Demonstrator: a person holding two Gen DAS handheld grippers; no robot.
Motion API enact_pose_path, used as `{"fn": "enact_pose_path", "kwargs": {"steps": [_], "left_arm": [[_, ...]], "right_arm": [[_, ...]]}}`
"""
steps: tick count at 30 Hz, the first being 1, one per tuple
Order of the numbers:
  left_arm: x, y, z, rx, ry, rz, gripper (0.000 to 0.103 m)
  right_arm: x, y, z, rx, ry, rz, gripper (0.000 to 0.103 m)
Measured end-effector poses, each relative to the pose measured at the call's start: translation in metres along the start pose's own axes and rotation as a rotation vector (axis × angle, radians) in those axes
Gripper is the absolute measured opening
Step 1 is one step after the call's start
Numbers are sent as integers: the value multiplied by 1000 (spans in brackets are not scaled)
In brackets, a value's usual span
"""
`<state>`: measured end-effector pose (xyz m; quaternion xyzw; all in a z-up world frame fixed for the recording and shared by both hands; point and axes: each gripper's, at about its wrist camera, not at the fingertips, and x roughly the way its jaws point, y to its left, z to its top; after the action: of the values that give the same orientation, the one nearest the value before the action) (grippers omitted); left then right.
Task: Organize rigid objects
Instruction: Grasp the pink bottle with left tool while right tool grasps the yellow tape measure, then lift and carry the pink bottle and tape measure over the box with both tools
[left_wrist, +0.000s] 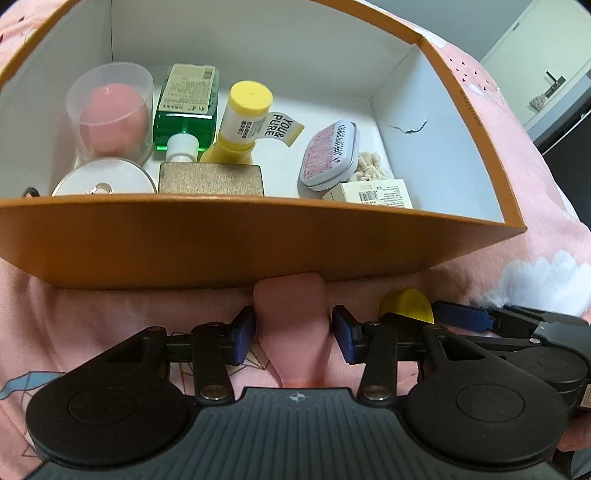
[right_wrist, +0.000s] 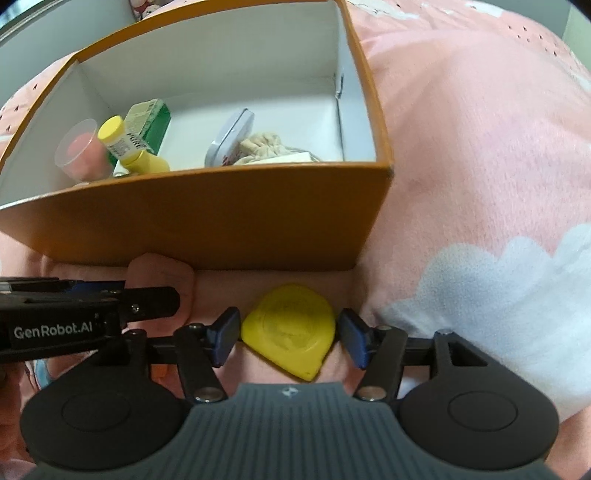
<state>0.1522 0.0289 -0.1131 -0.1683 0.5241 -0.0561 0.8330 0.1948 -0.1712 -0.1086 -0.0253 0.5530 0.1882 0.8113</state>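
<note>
Place: a pink blanket (right_wrist: 461, 155) with white cloud shapes, and an orange box (left_wrist: 221, 240) sitting on it.
Inside the box: a clear cup (left_wrist: 110, 110) with a pink egg shape in it, a green bottle (left_wrist: 184, 110), a yellow tube (left_wrist: 240, 122), a small tin (left_wrist: 330, 155), a white carton (left_wrist: 373, 194), a brown block (left_wrist: 210, 179) and a round white lid (left_wrist: 105, 181).
Left gripper (left_wrist: 293, 332): its jaws are apart, one blue pad on each side of a pink sponge (left_wrist: 291, 317). The right pad has a gap. The left pad is very close; I cannot tell if it touches.
Pink sponge: lies on the blanket, its far end against the front wall of the box.
Right gripper (right_wrist: 288, 334): its jaws are apart around a yellow sponge (right_wrist: 291, 328), with the pads just beside it and not squeezing it.
Yellow sponge: shaped like a drop, lies flat on the blanket just in front of the box and beside the pink sponge.
The two grippers: side by side, close together.
</note>
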Motion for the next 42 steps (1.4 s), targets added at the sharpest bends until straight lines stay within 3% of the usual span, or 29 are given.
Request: {"fn": "enact_pose_path", "kwargs": {"steps": [8,20,29,42], "left_arm": [[17,9,3,-68,32,-31,51],[8,3,-4,6,6,-8,48],[-25,4,-10,38,-61,-11,47],[-87,-17,-10,81,-183,-65,47]], "right_arm": [[5,-9,-4,57,1,10,61],[4,-3,-9,19,5,11,61],[-20,-1,-15,8,-31,15,61],[-88,11,-23,-123,-156,21,61]]}}
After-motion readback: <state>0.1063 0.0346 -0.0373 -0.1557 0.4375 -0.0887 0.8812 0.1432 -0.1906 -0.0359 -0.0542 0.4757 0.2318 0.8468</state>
